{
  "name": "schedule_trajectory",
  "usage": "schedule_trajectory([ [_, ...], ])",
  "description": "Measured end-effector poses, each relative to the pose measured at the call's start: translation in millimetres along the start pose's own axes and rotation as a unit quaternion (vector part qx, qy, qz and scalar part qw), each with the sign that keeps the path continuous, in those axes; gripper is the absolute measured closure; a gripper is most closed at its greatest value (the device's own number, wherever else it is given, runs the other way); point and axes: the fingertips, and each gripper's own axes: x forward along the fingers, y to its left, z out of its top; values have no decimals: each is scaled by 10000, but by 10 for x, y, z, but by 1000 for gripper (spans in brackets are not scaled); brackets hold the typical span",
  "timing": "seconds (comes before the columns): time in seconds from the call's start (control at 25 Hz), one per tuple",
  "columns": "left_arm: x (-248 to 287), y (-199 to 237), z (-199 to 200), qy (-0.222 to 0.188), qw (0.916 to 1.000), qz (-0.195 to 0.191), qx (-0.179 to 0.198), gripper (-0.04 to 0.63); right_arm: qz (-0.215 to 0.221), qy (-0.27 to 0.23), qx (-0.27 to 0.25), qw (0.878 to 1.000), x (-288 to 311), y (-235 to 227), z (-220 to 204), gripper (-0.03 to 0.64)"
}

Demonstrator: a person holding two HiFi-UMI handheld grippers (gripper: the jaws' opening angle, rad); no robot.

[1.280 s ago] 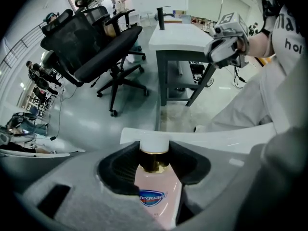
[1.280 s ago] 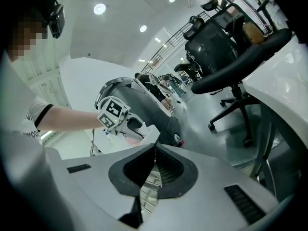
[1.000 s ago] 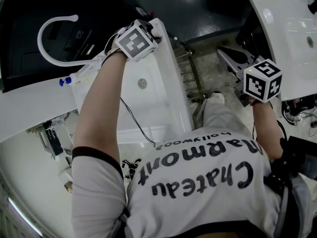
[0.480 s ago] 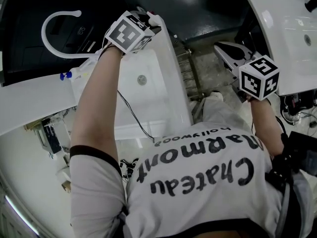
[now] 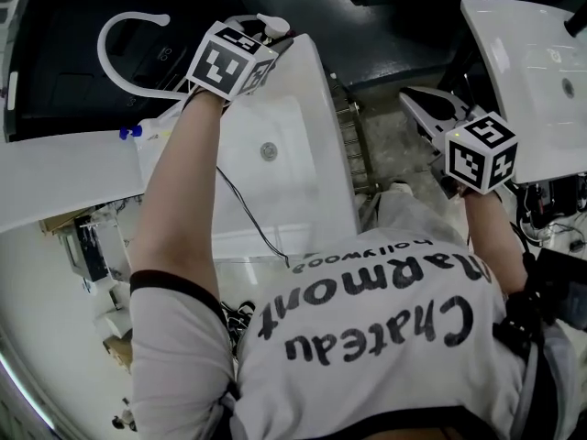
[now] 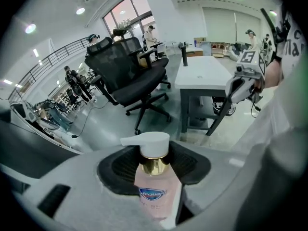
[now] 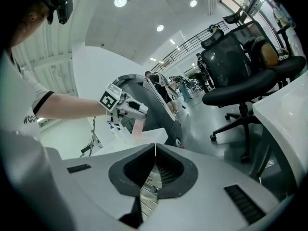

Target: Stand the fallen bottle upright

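A pink soap bottle (image 6: 155,189) with a white pump head and gold collar sits between the jaws of my left gripper (image 6: 154,177), which is shut on its body. In the head view the left gripper (image 5: 261,37) is held above the far rim of a white basin (image 5: 316,126). Only the bottle's pump head (image 5: 272,22) shows past it. The right gripper view shows the pink bottle (image 7: 137,125) hanging under the left gripper (image 7: 127,109), off any surface. My right gripper (image 7: 154,172) is shut with nothing in it, out over the floor at the right (image 5: 424,106).
The white basin has a round drain (image 5: 268,150). A curved white spout (image 5: 115,39) and a blue-capped item (image 5: 128,133) lie to its left. A metal rack (image 5: 348,131) stands between the basin and a second white basin (image 5: 541,71). Black office chairs (image 6: 127,73) stand beyond.
My left gripper has risen with the bottle and turned, now higher over the basin's far rim. The right gripper has lifted slightly and stays shut.
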Motion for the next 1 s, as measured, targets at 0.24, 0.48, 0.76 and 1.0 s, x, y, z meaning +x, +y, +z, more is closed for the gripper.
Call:
schedule_trajectory([
  [0.24, -215, 147, 51, -318, 9984, 244, -403, 403, 10, 10, -55, 10000, -2, 94, 29, 600],
  [0.48, -406, 313, -17, -647, 9912, 606, -987, 403, 37, -9, -105, 9999, -9, 186, 60, 600],
  [0.76, -610, 477, -159, -1007, 9786, 853, -1576, 403, 82, 78, -203, 9997, 15, 313, 23, 600],
  [1.0, -734, 530, -235, -1480, 9665, 1222, -1703, 403, 99, 146, -293, 9994, 31, 390, 35, 600],
])
